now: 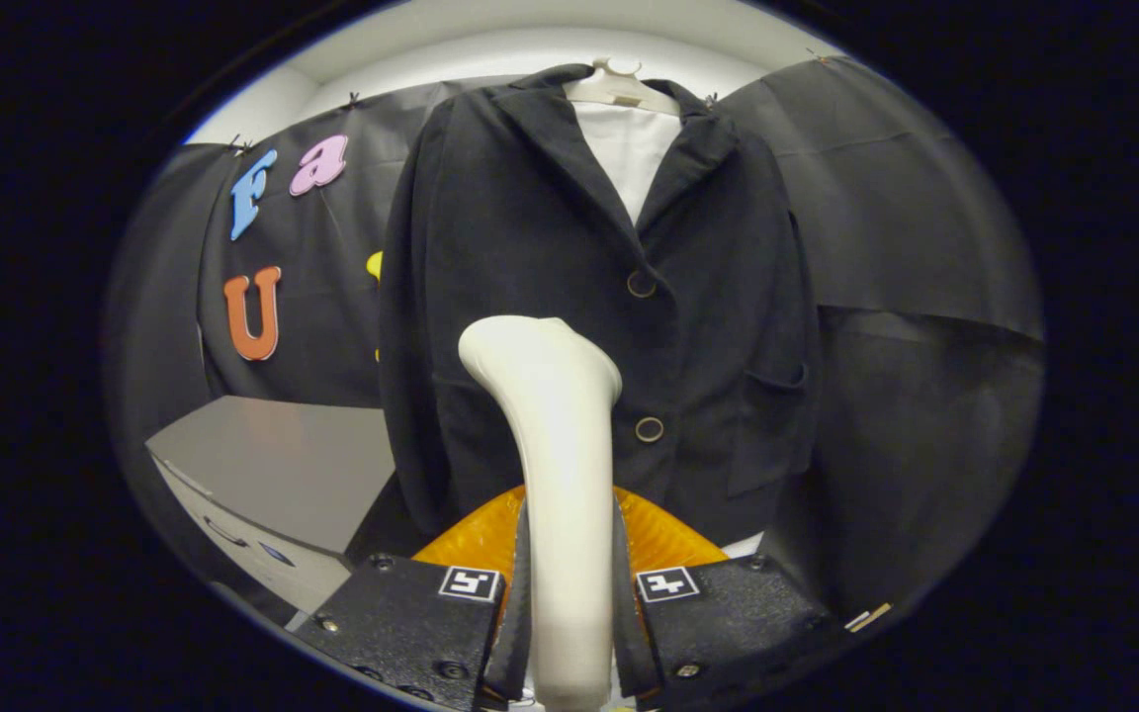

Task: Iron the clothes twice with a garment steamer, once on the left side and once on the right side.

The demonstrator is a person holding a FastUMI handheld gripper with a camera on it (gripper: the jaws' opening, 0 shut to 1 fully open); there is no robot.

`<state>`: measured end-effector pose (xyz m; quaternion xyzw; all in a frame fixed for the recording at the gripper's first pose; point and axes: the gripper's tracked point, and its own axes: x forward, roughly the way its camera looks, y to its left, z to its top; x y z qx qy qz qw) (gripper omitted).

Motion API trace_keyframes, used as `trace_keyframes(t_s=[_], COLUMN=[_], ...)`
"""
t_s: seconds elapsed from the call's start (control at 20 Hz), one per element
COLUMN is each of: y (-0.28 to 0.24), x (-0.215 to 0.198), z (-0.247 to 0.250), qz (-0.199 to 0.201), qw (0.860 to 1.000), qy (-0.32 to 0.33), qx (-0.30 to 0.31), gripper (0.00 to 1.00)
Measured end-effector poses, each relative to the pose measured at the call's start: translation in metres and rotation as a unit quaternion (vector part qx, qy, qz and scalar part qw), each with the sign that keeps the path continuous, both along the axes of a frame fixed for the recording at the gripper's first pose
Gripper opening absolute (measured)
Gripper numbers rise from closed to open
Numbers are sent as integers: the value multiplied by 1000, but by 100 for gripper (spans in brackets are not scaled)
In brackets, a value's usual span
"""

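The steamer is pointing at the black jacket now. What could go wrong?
1. The gripper is closed on the cream garment steamer low on its slim handle, so the head could wobble or slip.
2. The head sits near the jacket's middle, close to the lower button; it might snag there.
3. The jacket hangs loosely from a hanger, so pushing could swing it away rather than smooth it.

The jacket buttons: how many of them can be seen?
2. The upper button sits where the lapels meet on the jacket; the lower button is beside the steamer head. Others may be hidden behind the steamer.
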<state>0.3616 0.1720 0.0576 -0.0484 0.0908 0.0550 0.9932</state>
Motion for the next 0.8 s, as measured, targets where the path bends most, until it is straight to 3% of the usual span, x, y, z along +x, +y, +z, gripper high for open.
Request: trace_keyframes(t_s=[0.8], y=[-22], x=[-11], z=[-103], qz=[-39], qw=[994], qy=[104], qx=[-27], gripper=[37])
